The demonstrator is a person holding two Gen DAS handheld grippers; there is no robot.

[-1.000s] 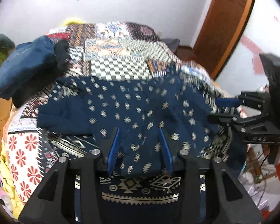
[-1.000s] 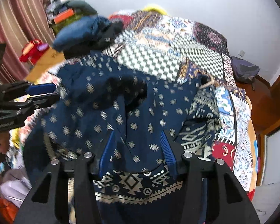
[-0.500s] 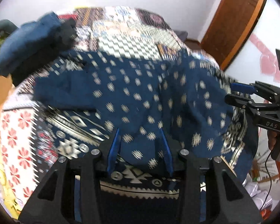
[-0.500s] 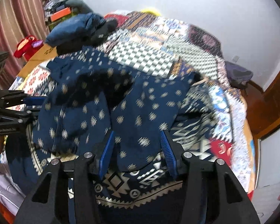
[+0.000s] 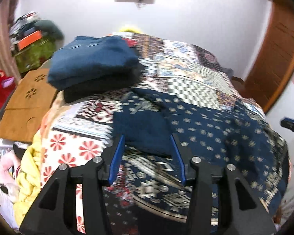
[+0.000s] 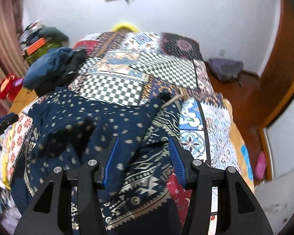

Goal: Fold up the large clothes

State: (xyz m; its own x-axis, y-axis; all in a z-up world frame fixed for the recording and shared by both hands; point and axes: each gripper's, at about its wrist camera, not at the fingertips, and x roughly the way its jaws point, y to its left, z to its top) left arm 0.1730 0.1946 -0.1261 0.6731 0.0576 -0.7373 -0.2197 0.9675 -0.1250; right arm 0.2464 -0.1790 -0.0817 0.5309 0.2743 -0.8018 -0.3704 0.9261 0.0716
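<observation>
A large navy garment (image 5: 201, 121) with small pale motifs and a patterned border lies spread on the patchwork bedspread (image 5: 188, 62). My left gripper (image 5: 148, 145) is open above the garment's near left part, holding nothing. In the right wrist view the garment (image 6: 100, 121) is partly folded over, with its patterned hem (image 6: 147, 172) below my right gripper (image 6: 143, 146), which is open and empty. The right gripper's tip shows at the left wrist view's right edge (image 5: 292, 125); the left gripper's tip shows at the right wrist view's left edge (image 6: 4, 121).
A stack of folded blue and black clothes (image 5: 94, 66) sits on the bed's far left, also in the right wrist view (image 6: 53, 68). A brown cardboard box (image 5: 25, 105) and cluttered shelves (image 5: 33, 49) stand left. A wooden door (image 5: 276, 45) and grey bag (image 6: 225, 68) are right.
Both grippers have let go of the garment and pulled back and up. The left view has swung left. The garment now lies settled on the bed, one side folded over.
</observation>
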